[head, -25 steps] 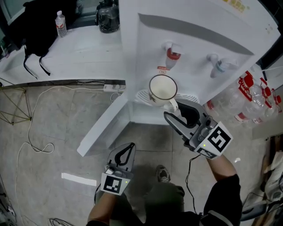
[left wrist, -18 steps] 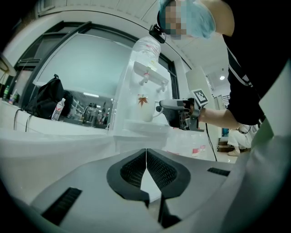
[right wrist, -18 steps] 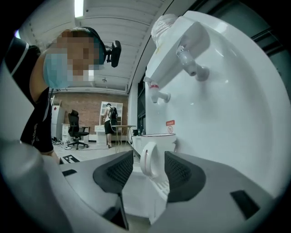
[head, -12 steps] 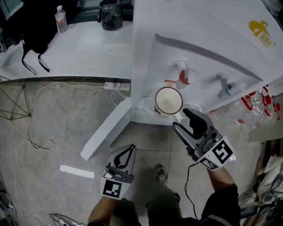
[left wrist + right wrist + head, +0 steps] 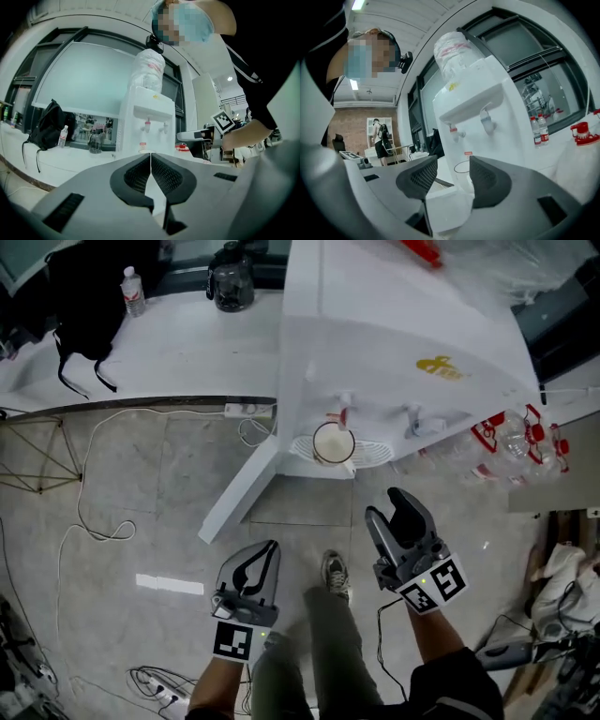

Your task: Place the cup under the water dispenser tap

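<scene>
The white cup [image 5: 331, 442] stands upright on the drip tray [image 5: 373, 455] of the white water dispenser [image 5: 394, 343], under its red tap [image 5: 340, 412]. My right gripper [image 5: 387, 507] hangs well back from the cup. Its jaws have just opened wide and nothing is between them. In the right gripper view the cup's rim [image 5: 463, 167] shows far off between the open fingers [image 5: 490, 180], below the red tap [image 5: 454, 131]. My left gripper [image 5: 271, 549] is lower left over the floor with its jaws shut and empty. The left gripper view shows its pads [image 5: 161, 174] touching.
A white panel [image 5: 239, 488] slants from the dispenser's base to the floor. A power strip [image 5: 248, 410] and cables [image 5: 89, 512] lie at the left. The counter [image 5: 169, 343] carries a bottle [image 5: 134, 292], a jar [image 5: 230, 277] and a black bag [image 5: 80, 306]. Water bottles [image 5: 511, 442] stand at the right.
The right gripper has let the cup go and drawn back from it; the cup stays on the tray. Both grippers have come up and away, and the dispenser looks farther off.
</scene>
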The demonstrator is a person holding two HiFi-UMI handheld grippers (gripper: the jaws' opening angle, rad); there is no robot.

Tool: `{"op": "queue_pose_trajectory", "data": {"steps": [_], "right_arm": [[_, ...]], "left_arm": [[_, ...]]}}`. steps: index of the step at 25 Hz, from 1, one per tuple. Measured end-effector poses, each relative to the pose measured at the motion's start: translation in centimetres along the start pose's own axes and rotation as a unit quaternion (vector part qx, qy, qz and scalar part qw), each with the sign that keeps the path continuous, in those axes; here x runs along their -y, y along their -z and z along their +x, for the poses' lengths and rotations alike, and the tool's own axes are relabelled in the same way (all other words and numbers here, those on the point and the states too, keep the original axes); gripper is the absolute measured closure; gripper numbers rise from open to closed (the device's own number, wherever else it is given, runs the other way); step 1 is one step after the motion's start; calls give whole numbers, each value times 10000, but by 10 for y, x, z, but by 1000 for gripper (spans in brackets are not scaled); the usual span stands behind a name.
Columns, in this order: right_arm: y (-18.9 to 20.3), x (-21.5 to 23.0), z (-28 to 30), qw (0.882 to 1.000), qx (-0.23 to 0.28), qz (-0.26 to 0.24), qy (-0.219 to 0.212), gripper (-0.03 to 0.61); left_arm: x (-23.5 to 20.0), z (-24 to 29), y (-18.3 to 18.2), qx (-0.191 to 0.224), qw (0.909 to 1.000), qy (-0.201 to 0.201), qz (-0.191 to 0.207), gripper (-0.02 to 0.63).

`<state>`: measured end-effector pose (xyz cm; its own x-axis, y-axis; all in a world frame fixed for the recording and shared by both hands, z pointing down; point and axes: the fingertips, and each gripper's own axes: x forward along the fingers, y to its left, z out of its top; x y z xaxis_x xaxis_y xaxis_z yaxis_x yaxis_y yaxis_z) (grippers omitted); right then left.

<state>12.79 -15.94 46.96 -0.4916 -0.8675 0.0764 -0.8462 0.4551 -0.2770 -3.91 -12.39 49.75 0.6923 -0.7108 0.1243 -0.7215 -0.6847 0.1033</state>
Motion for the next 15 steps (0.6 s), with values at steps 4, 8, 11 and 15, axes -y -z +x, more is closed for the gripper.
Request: {"op": "queue_pose_trajectory", "data": {"steps": [4,8,11,15], "right_arm": [[-36,-32,-24,9993,-138,108,322,379],[-75,-63,-46,9984,-293,153,457,379],[-103,-84,-62,9980,-371,71,504,380],[-151,-112,-80,9977,-286,-43,615,425]], "left_arm": [[19,-24,-55,-107,9998,47,-155,594],[35,-48,-111,-125,9997,58,-216,594],[41,-66,-152,-49,9998,-6,-207,594],[48,-91,-207,5,9998,-89,-174,594]]}}
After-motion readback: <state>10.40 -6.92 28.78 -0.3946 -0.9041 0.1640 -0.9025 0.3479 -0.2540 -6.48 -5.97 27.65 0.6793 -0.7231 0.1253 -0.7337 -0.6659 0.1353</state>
